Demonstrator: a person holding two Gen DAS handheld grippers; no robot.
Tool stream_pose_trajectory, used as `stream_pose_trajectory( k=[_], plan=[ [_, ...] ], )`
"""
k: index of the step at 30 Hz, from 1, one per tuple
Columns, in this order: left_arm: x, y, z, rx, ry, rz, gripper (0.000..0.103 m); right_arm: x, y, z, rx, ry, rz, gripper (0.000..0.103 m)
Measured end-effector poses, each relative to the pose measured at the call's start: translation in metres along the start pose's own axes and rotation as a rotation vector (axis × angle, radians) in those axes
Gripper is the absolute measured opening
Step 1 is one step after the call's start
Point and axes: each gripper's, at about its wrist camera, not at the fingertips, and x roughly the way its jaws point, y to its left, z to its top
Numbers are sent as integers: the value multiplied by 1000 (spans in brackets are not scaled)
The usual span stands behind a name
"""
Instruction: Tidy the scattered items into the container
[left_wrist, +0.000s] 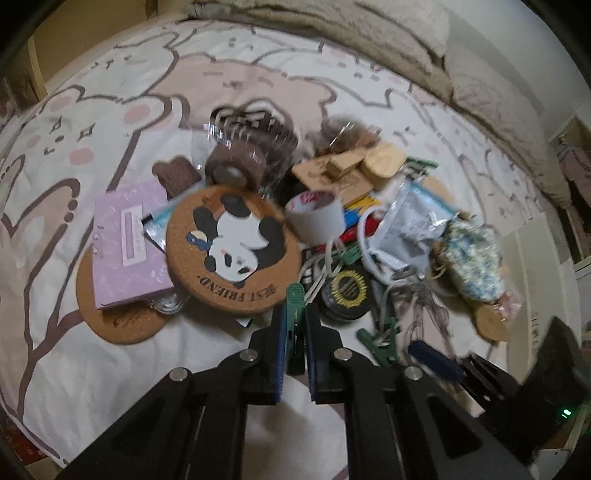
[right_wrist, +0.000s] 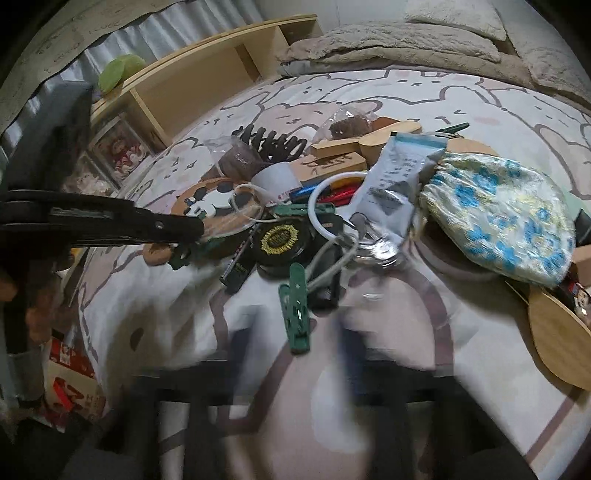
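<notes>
**Left gripper clamps a green clothespin by the pile**

The left gripper (left_wrist: 295, 332) has its jaws closed on a green clothespin (left_wrist: 295, 314), held just beside the panda coaster (left_wrist: 231, 251) on the bedsheet (left_wrist: 110, 110). The right gripper (right_wrist: 295, 369) is motion-blurred; its jaws cannot be judged. A second green clothespin (right_wrist: 297, 310) lies before it, beside the black tin (right_wrist: 280, 243).

The left gripper (left_wrist: 295, 332) reached forward and low, its jaws drawn nearly together with only a narrow gap between the blue-lined fingers (left_wrist: 281, 343). The right gripper (right_wrist: 295, 365) was smeared by motion blur, its dark fingers (right_wrist: 236, 354) apparently spread wide apart.
</notes>
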Motion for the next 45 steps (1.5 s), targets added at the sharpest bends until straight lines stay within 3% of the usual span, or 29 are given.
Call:
stream_pose_trajectory(
  k=[1,6,7,8,12,14,24,33,45],
  plan=[
    [-4,-1,0,-1,-11,-9,10,1,3,1,-12,-3,-1,93],
    [-14,-6,1,-4,-42,-36,10,8,22,4,-114,-7,-76,92],
    [-16,-6,0,-6,-46,-40,10,10,23,5,-119,-2,-86,85],
    [-17,-6,0,-9,-51,-45,10,12,24,5,-125,4,-100,70],
    [-24,-3,-1,-33,-76,-72,10,21,21,4,-134,21,-166,39],
    [-28,-2,-1,-41,-90,-80,10,18,17,3,-124,9,-155,14],
    [-31,-24,1,8,-101,-144,10,-23,12,-15,-151,-21,-119,12],
    [-22,-69,-3,120,-47,-197,10,-74,-6,-50,-122,-18,-147,12],
    [-32,-82,-7,123,-68,-228,10,-50,0,-28,-33,-29,-67,12]
  ],
)
